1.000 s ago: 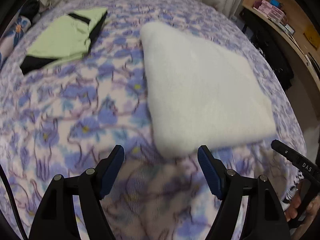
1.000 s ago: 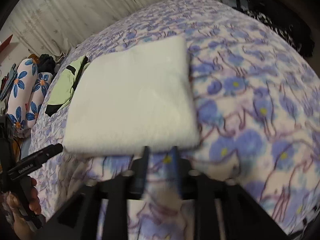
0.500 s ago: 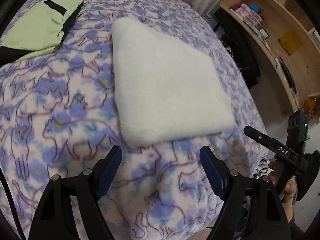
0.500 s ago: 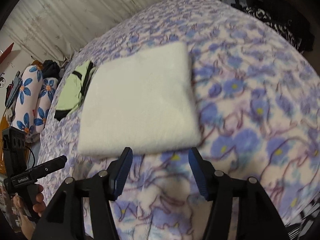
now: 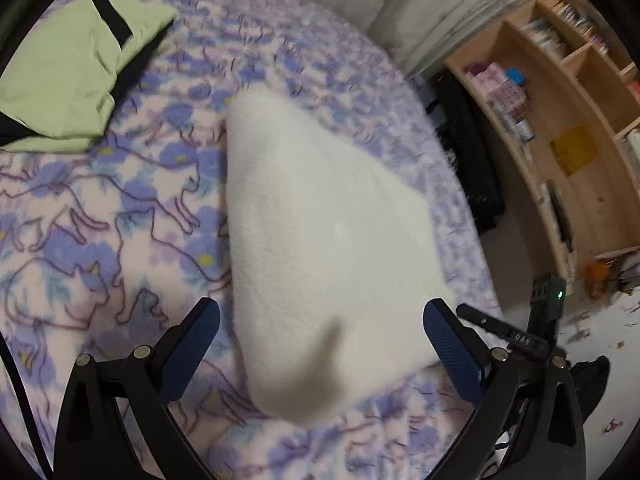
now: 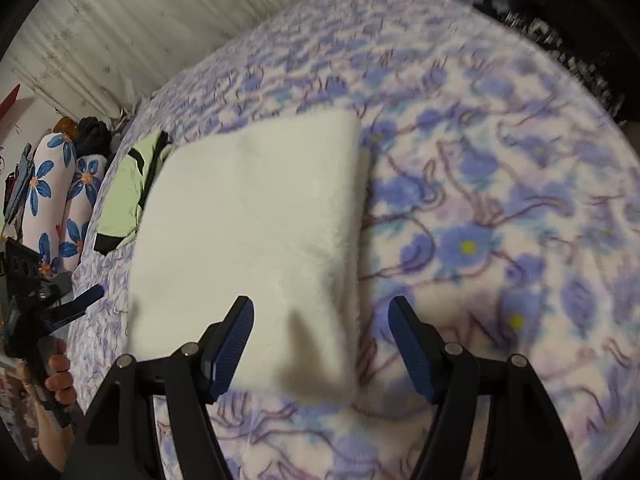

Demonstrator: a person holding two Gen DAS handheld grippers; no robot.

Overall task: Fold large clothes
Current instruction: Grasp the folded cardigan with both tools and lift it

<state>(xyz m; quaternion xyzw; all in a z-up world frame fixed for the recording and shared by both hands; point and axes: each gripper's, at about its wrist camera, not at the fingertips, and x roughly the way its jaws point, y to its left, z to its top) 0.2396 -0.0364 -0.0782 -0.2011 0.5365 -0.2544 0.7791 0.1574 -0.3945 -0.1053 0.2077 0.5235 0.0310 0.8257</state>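
A white fluffy garment [image 5: 320, 240] lies folded into a thick rectangle on the bed [image 5: 100, 220]. My left gripper [image 5: 322, 350] hovers over its near corner, jaws opening very wide, pads clear of the cloth. In the right wrist view the same garment [image 6: 256, 232] fills the middle. My right gripper [image 6: 320, 332] hangs above its near right corner, jaws opening, nothing pressed between them. Each gripper shows at the edge of the other's view: the right gripper [image 5: 500, 326] and the left gripper [image 6: 76, 304], held by a hand [image 6: 56, 376].
A folded light-green garment with black trim [image 5: 76, 72] lies at the far left of the purple flowered bed cover [image 6: 500, 200]. Flowered pillows [image 6: 52, 200] sit beyond it. Wooden shelves [image 5: 560, 120] and a dark object [image 5: 472, 168] stand right of the bed.
Both grippers have moved in over the near edge of the white garment. The right jaws went from nearly shut to open, and the left jaws spread wider. The left view swung toward the shelves.
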